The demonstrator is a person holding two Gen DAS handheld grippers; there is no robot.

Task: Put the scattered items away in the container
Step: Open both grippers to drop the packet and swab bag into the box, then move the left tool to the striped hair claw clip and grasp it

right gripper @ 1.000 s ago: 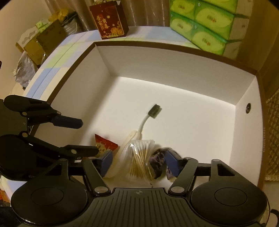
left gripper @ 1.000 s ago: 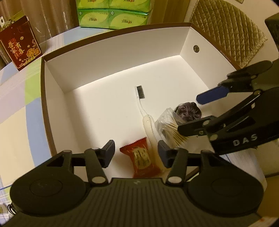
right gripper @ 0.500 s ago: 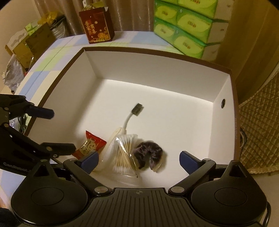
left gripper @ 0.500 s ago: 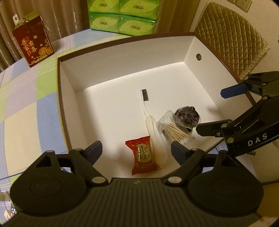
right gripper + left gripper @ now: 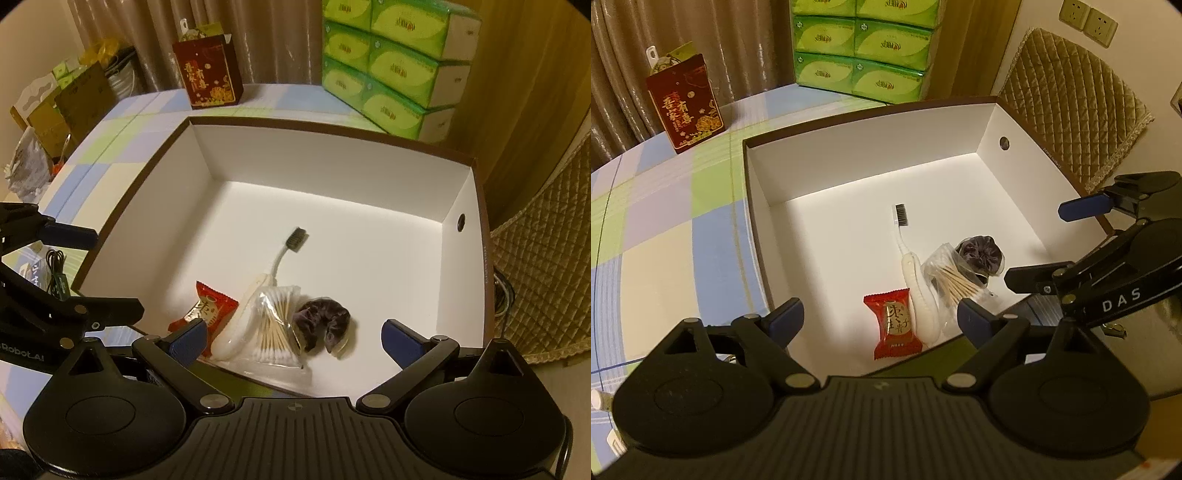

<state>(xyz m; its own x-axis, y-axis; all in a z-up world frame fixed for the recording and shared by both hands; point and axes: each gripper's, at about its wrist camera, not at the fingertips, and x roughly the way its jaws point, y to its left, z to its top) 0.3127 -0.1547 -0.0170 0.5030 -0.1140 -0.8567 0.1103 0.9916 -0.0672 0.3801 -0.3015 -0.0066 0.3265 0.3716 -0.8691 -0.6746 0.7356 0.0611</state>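
Observation:
A white box with a brown rim (image 5: 753,206) (image 5: 147,173) stands on the checked tablecloth. Inside it, near the front wall, lie a red snack packet (image 5: 893,323) (image 5: 208,308), a white toothbrush (image 5: 912,273) (image 5: 251,306), a clear bag of cotton swabs (image 5: 951,277) (image 5: 275,325) and a dark wrapped item (image 5: 979,254) (image 5: 321,319). My left gripper (image 5: 881,317) is open and empty above the box's front edge. My right gripper (image 5: 293,338) is open and empty, also above the front edge; it shows in the left wrist view (image 5: 1049,245) to the right.
A red gift bag (image 5: 685,105) (image 5: 208,77) stands on the table behind the box. Stacked green tissue packs (image 5: 864,48) (image 5: 399,62) sit at the back. A quilted chair back (image 5: 1071,110) is at the right. Cartons and bags (image 5: 55,110) stand off the table's left.
Both grippers opened wider and pulled back and up from the box. The snack packet and the dark item lie released on the box floor.

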